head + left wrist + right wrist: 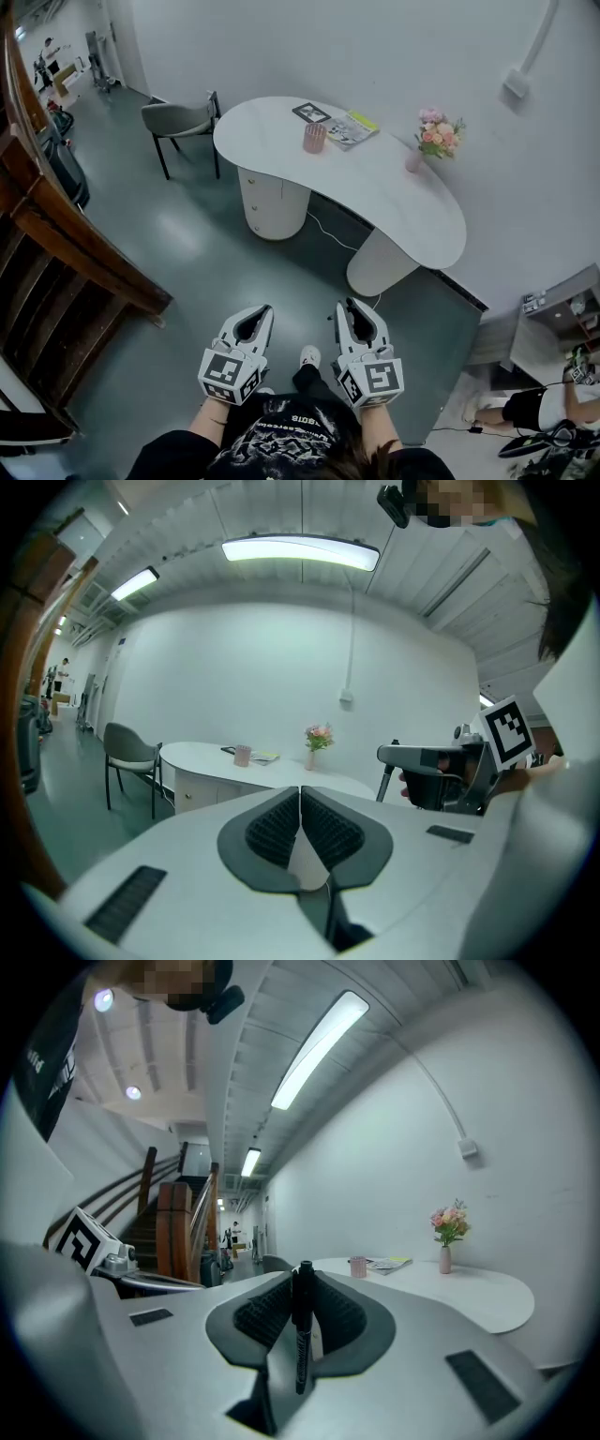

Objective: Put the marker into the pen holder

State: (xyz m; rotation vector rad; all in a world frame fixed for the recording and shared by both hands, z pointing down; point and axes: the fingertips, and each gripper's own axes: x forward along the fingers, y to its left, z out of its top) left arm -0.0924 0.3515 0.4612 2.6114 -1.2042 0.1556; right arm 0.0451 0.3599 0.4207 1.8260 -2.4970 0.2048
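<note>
We hold marker (301, 1335) clamped upright in right gripper (302, 1281) jaws; left gripper (300, 797) jaws together, empty. Marker likely light, stiff, smooth; mid-barrel grip suits. Pen holder (314, 138) on counter (403, 202), well apart from us.

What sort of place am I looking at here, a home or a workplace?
Probably an office lobby or reception area: a curved white desk with a vase of flowers, a grey chair beside it, and a wooden staircase at the left.

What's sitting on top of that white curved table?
A pink pen holder, some magazines and a vase of flowers. What the holder contains is too small to tell.
</note>
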